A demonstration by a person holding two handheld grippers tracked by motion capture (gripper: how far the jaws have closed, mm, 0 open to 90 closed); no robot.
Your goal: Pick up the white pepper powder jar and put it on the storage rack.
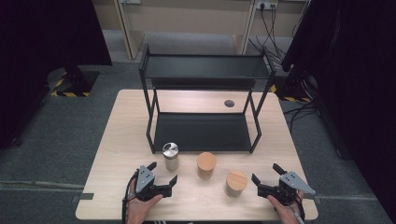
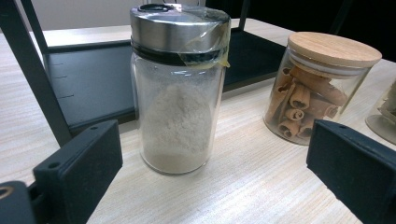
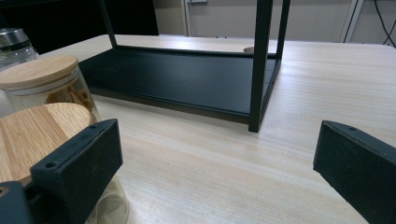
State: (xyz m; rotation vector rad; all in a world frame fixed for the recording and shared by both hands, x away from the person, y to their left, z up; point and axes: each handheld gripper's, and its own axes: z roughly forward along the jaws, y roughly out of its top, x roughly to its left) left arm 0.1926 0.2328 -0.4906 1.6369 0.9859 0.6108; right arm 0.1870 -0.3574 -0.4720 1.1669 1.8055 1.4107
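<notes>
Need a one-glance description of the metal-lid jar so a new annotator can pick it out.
Start at the black rack on the wooden table. Three jars stand in a row in front of it; take the one nearest the rack's front left leg, just ahead of the open left gripper. This metal-lid jar holds white powder under a shiny steel cap, while its two neighbours have wooden lids.

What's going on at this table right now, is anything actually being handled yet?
Nothing is held yet. A person holds the left gripper and the right gripper low over the near table edge, both with jaws open and empty. Three jars stand in front of the black two-tier shelf: a metal-lidded jar of white powder straight ahead of the left gripper, a wooden-lidded jar of cinnamon sticks in the middle, and another wooden-lidded jar beside the right gripper. Both shelf tiers are bare.
</notes>
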